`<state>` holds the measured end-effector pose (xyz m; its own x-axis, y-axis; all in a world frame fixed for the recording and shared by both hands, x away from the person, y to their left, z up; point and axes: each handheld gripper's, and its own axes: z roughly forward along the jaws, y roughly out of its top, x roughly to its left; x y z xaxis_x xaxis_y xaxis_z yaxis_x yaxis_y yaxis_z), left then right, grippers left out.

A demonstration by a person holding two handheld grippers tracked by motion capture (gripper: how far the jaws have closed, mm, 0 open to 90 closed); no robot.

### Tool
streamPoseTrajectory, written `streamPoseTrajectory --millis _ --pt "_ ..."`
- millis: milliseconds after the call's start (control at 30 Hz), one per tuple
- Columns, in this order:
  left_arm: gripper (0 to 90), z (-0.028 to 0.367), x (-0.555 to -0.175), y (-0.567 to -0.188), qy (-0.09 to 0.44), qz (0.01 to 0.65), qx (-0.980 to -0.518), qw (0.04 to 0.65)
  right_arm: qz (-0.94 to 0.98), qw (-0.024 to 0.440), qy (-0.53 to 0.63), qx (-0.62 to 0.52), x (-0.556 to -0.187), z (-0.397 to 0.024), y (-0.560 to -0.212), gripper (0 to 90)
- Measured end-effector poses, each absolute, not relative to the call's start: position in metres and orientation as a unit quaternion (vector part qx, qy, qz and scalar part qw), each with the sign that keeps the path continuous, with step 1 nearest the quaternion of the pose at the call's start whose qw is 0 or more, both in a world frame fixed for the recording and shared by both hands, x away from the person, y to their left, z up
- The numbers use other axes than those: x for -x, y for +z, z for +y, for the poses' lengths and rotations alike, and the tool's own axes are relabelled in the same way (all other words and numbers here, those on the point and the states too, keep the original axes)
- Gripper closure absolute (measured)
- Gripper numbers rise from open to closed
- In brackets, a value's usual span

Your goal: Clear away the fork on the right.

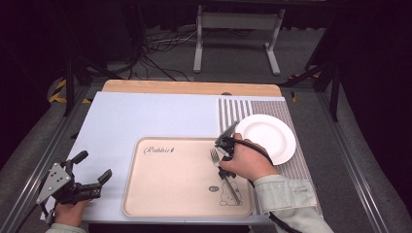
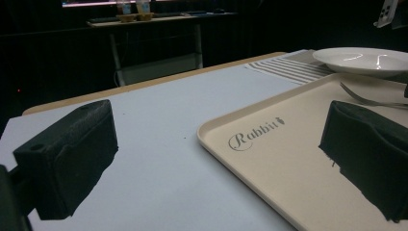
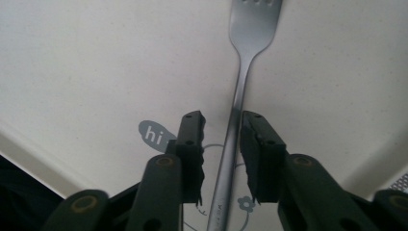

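The fork (image 3: 239, 96) lies on the beige tray (image 1: 160, 194), right of centre in the high view, tines pointing up-frame. The right hand-held gripper (image 3: 221, 144) straddles its handle, jaws slightly apart and not yet clamped. Closing squarely on the thin handle should prevent twisting. The left hand-held gripper (image 1: 85, 187), at lower left, rests with jaws apart, holding nothing.

Tray (image 1: 145, 191) reads "Rabbit" and "hi"
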<state>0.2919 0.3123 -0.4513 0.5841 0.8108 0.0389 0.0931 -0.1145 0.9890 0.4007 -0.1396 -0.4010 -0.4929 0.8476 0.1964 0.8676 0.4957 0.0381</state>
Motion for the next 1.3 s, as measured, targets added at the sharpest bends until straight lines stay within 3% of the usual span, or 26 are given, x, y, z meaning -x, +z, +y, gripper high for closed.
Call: streamPoseTrajectory --millis 133,200,233,333,433,833,1100,1300 --pt "0.3 0.312 -0.292 -0.451 0.312 0.333 -0.679 0.576 -0.872 0.061 -0.088 0.478 -0.398 -0.138 -0.395 60.6" --pt "0.3 0.312 -0.292 -0.451 0.312 0.333 -0.678 0.576 -0.890 0.028 -0.129 0.436 -0.397 -0.138 -0.391 46.3" --pt "0.3 0.312 -0.292 -0.451 0.311 0.334 -0.678 0.576 -0.890 0.028 -0.129 0.436 -0.397 -0.138 -0.391 46.3" --pt "0.3 0.312 -0.292 -0.451 0.312 0.333 -0.678 0.576 -0.906 -0.008 -0.174 0.386 -0.396 -0.139 -0.387 32.4" --pt "0.3 0.312 -0.292 -0.451 0.313 0.333 -0.678 0.575 -0.924 -0.063 -0.217 0.309 -0.397 -0.140 -0.383 28.0" --pt "0.3 0.312 -0.292 -0.451 0.313 0.333 -0.678 0.576 -0.922 -0.093 -0.300 0.226 -0.395 -0.145 -0.398 46.0" --pt "0.3 0.312 -0.292 -0.451 0.313 0.333 -0.678 0.575 -0.912 -0.103 -0.328 0.223 -0.396 -0.147 -0.412 74.7" --pt "0.3 0.312 -0.292 -0.451 0.313 0.332 -0.678 0.576 -0.917 -0.108 -0.319 0.214 -0.399 -0.145 -0.421 86.2"
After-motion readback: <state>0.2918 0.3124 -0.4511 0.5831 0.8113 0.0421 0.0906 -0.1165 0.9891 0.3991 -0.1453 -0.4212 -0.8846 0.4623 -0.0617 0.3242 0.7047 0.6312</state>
